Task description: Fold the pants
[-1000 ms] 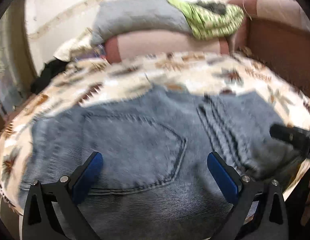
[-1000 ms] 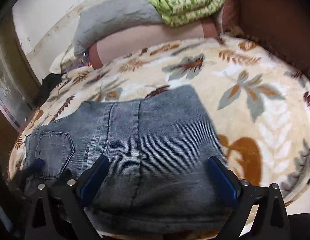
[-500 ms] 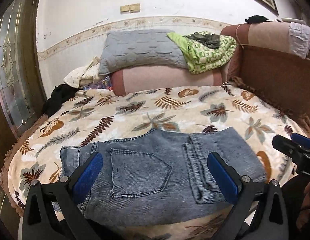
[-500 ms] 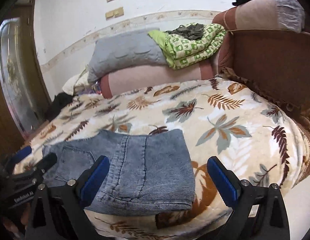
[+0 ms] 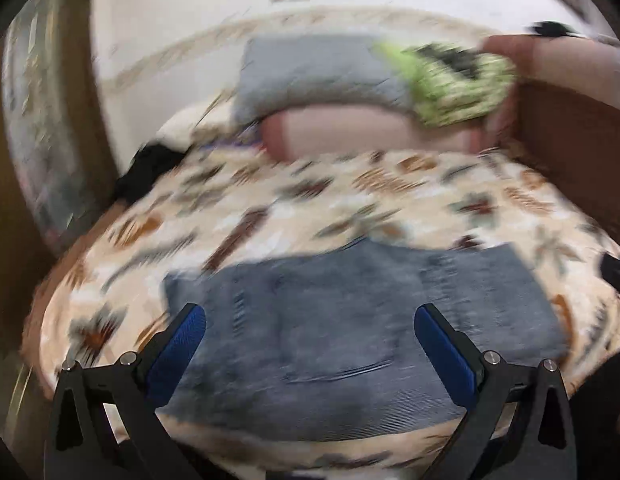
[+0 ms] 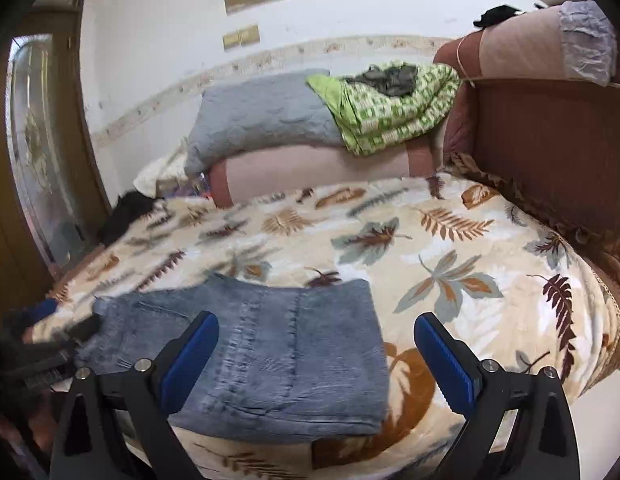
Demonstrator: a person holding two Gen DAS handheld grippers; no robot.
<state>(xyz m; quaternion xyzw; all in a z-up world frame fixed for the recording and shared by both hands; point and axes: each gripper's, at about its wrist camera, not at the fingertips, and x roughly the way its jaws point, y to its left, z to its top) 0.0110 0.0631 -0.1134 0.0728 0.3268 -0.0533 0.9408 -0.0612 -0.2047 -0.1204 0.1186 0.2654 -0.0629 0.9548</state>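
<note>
The blue jeans (image 6: 278,352) lie folded into a compact rectangle near the front edge of the leaf-patterned bed cover (image 6: 450,240). In the blurred left wrist view the jeans (image 5: 350,332) fill the lower middle. My left gripper (image 5: 310,352) is open and empty, held above the jeans, apart from them. My right gripper (image 6: 316,356) is open and empty, above the right part of the jeans. The left gripper also shows at the left edge of the right wrist view (image 6: 50,332).
A grey pillow (image 6: 262,112) and a green patterned blanket (image 6: 394,112) lie on a pink bolster (image 6: 318,172) at the back. A brown sofa side (image 6: 550,152) stands at the right. Dark clothing (image 6: 126,216) lies at the far left. A door (image 6: 42,152) is at the left.
Both grippers have lifted up and back from the jeans, which now look smaller and further off. The left wrist view is now motion-blurred. The jeans have stayed folded in place.
</note>
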